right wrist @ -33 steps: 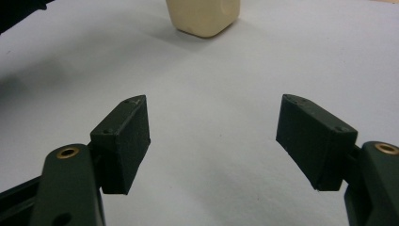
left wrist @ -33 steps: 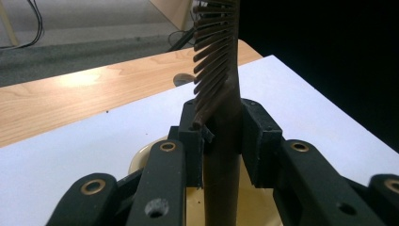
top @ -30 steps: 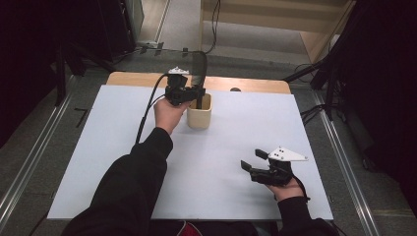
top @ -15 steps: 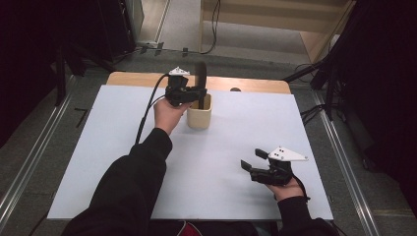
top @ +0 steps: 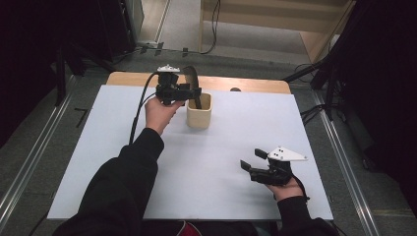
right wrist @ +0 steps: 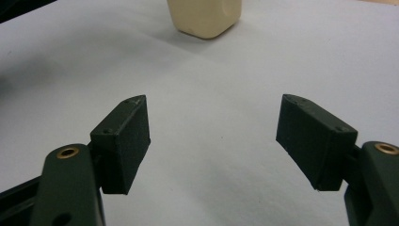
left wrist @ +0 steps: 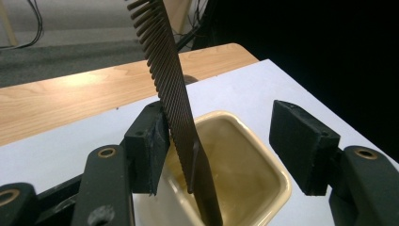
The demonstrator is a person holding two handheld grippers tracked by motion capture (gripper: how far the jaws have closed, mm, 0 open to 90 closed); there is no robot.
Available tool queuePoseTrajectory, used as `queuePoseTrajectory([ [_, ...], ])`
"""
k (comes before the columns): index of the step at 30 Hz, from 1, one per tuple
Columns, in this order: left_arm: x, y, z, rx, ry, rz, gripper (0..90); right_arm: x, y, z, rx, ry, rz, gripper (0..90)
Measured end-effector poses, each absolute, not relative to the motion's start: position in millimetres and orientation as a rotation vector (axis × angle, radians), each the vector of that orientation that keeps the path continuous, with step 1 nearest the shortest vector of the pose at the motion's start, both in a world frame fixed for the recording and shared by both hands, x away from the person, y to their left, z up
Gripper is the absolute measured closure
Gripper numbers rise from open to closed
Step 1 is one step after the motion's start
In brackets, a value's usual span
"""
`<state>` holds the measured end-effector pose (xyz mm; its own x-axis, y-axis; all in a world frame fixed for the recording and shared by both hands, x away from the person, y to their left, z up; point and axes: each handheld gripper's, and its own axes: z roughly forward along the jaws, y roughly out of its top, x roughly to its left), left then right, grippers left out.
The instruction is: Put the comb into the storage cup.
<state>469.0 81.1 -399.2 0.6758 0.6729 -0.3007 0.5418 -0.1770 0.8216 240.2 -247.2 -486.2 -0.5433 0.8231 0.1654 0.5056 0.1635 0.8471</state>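
The comb (left wrist: 171,101) stands in the cream cup (left wrist: 244,162); the left gripper (left wrist: 221,146), jaws just spread, should be withdrawn without nudging it.

Comb (left wrist: 171,89) in cup (left wrist: 254,155) (tilted)

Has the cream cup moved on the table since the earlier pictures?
No. The cream cup stands at the same spot below the wooden strip in the high view.

dark fine-toothed comb (left wrist: 175,101) standing tilted in my cream square cup (top: 199,111), teeth end up, lower end inside, cup upright at the white mat's far middle
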Motion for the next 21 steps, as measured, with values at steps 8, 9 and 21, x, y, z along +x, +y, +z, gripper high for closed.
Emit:
queuePoseTrajectory([
  [8, 468, 97, -403, 1.834, 0.982, 0.12, 35.7, 241, -247, -486, 1.272, 2.114, 1.334, 24.3],
  [9, 467, 99, -404, 1.836, 0.989, 0.118, 35.4, 241, -247, -486, 1.271, 2.116, 1.331, 24.3],
  [21, 458, 114, -407, 1.834, 1.002, 0.106, 35.4, 243, -246, -487, 1.269, 2.118, 1.347, 24.3],
])
